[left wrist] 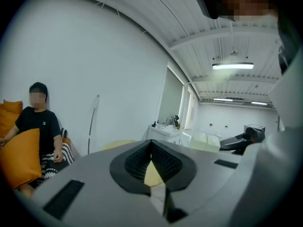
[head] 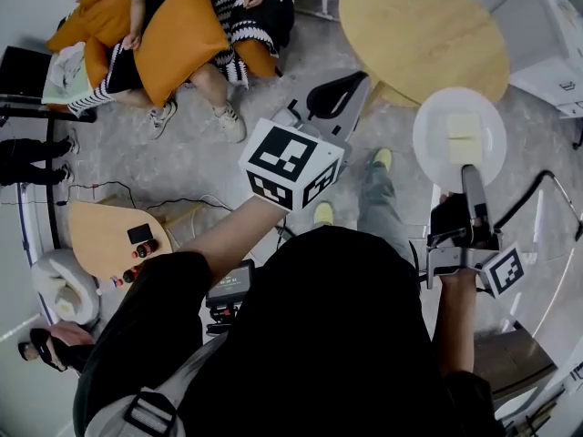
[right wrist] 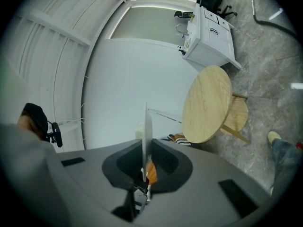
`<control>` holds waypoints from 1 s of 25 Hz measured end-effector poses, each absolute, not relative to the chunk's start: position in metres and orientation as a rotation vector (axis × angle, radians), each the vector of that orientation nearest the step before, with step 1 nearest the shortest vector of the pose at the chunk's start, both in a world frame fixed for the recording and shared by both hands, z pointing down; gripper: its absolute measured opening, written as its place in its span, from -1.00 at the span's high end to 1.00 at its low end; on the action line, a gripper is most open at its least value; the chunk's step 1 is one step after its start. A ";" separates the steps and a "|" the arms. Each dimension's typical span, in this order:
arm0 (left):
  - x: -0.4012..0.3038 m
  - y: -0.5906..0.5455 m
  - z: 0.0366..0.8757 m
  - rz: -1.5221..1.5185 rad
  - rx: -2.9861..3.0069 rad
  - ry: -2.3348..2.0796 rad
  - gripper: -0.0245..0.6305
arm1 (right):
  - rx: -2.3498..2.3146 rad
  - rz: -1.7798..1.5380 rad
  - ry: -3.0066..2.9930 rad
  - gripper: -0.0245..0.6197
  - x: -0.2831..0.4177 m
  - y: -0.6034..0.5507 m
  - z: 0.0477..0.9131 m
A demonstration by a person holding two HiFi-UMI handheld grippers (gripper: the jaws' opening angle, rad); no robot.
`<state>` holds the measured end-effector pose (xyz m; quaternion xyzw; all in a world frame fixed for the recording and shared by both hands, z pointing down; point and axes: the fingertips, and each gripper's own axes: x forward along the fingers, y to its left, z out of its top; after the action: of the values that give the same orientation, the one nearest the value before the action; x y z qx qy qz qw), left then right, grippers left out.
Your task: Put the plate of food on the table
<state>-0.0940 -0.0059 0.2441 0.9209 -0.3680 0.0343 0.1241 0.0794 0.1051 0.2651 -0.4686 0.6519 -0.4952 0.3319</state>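
A white plate (head: 460,139) with two pale yellow slices of food on it hangs over the floor, just short of the round wooden table (head: 424,30). My right gripper (head: 472,188) is shut on the plate's near rim. In the right gripper view the plate (right wrist: 147,126) stands edge-on between the jaws of that gripper (right wrist: 146,145), and the table (right wrist: 208,105) lies ahead. My left gripper (head: 342,94), with its marker cube, points toward the table's near edge. Its jaws are shut and hold nothing. In the left gripper view the left gripper (left wrist: 151,143) faces the table top (left wrist: 118,144).
A person sits on orange cushions (head: 173,25) at the back left. A white cabinet (head: 547,35) stands behind the table at the right. A small wooden side table (head: 109,235) with small items and floor cables lies at the left. A stool (right wrist: 236,115) sits under the round table.
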 end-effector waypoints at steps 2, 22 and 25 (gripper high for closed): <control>-0.092 -0.009 0.248 0.113 2.682 -1.066 0.91 | -1.223 -1.293 1.712 0.84 0.079 0.103 0.266; -0.046 -0.081 0.288 0.242 2.597 -1.030 0.91 | -1.177 -1.373 1.730 0.84 0.110 0.028 0.280; -0.042 -0.094 0.291 0.246 2.585 -1.033 0.91 | -1.156 -1.380 1.727 0.84 0.113 0.015 0.281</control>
<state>-0.0419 -0.0941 0.2915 0.9112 -0.3641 0.0866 0.1724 0.1131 0.0146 0.2811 -0.4393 0.6565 -0.5244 0.3179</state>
